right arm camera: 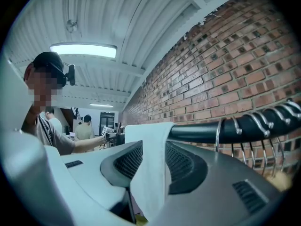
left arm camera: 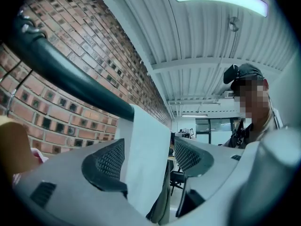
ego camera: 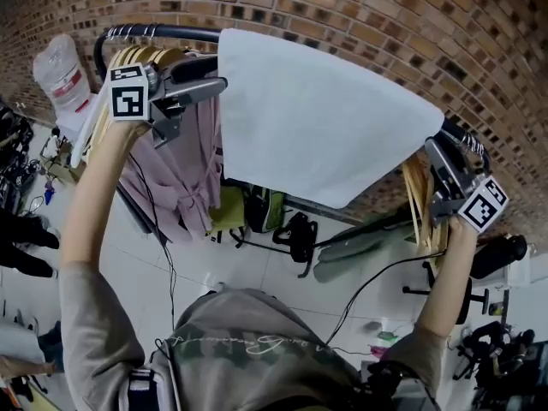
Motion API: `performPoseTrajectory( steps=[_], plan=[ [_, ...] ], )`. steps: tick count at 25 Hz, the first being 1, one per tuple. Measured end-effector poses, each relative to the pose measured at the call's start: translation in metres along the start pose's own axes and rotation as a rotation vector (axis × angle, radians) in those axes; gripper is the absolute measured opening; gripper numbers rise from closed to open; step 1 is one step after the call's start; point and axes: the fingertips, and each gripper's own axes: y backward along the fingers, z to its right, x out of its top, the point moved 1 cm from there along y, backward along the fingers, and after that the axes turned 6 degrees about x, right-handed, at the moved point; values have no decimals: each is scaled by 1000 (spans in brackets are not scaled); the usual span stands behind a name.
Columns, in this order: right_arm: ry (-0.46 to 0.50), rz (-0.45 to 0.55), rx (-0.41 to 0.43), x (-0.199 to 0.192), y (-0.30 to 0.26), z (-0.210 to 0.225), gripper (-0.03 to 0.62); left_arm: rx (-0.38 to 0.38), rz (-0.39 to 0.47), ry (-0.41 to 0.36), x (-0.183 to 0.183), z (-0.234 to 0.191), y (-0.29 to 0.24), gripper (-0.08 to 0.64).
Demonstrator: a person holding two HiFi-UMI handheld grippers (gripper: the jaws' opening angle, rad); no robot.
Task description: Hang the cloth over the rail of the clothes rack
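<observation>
Looking down through the head view, I see the pale cloth [ego camera: 317, 118] draped over the dark rail [ego camera: 171, 32] of the clothes rack, spread wide between my two grippers and hanging in front of the brick wall [ego camera: 385, 24]. My left gripper [ego camera: 214, 75] sits at the cloth's left edge, just beside wooden hangers [ego camera: 128, 58] and a pink garment [ego camera: 184, 161]. My right gripper [ego camera: 432, 148] is at the cloth's right corner, near more hangers.

In the left gripper view, the left gripper [left arm camera: 149, 158] has its jaws well apart. The cloth [left arm camera: 146, 135] hangs down between them, close against one pad and clear of the other, so nothing is clamped. The rail [left arm camera: 70, 74] runs up and away to the left, with the cloth folded over it.

In the right gripper view, the right gripper [right arm camera: 153, 163] has its jaws parted by a narrower gap. The cloth [right arm camera: 148, 140] falls loosely between the pads, not pinched. It lies over the rail [right arm camera: 211, 131], beside a row of metal hanger hooks [right arm camera: 254, 121].
</observation>
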Motion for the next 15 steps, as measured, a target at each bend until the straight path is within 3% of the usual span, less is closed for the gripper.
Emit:
performPoseTrajectory(
  steps=[2,5,15],
  plan=[
    [-9,-2,-10,-5,4,-1,127,21,-8,-15,-6,2,1,366],
    [-7,-11,-41,-9,9,0,127,29,-12,-19,-13,3,1,373],
    [-25,35,-74,-23,18,-9,127,-51,34,-6,-9,31,1,373]
  ],
)
